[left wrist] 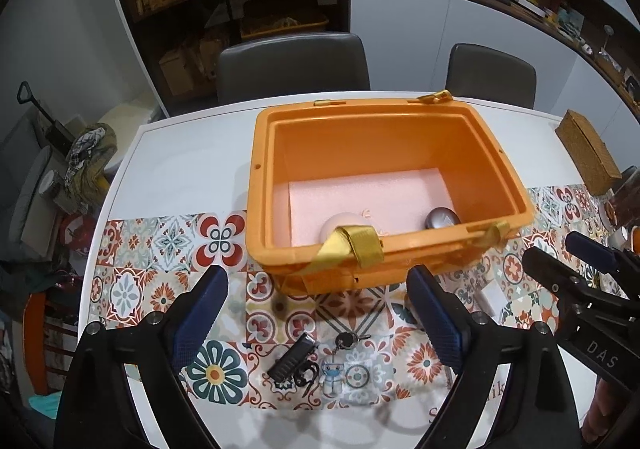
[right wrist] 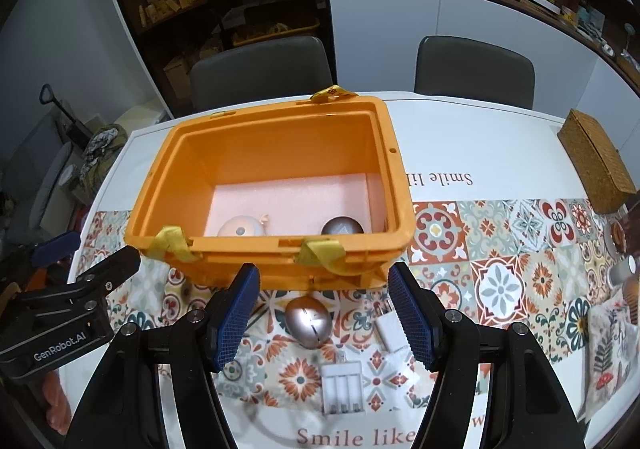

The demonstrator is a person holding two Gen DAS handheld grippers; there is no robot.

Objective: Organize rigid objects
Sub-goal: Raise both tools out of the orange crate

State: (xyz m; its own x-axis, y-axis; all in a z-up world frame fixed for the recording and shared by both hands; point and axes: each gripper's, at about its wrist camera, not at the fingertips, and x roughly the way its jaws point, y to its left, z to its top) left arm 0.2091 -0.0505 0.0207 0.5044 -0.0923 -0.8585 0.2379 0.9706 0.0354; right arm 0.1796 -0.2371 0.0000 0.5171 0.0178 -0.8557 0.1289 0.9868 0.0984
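Note:
An open orange bin [left wrist: 496,173] [right wrist: 400,193] stands on the patterned table. Inside it lie a white round object [left wrist: 340,223] [right wrist: 242,227] and a grey mouse [left wrist: 440,217] [right wrist: 342,227]. My left gripper [left wrist: 316,309] is open and empty above a black comb-like piece [left wrist: 291,359], a black clip [left wrist: 306,375] and a keyring with a small figure [left wrist: 334,369]. My right gripper [right wrist: 324,313] is open and empty above a pink-silver mouse [right wrist: 308,323], a white charger [right wrist: 390,331] and a white battery holder [right wrist: 343,387].
A wicker box [left wrist: 588,151] [right wrist: 596,161] sits at the table's right edge. Two grey chairs [left wrist: 294,63] [right wrist: 474,67] stand behind the table. Cups and dishes [right wrist: 620,249] crowd the far right. Shelves line the back wall.

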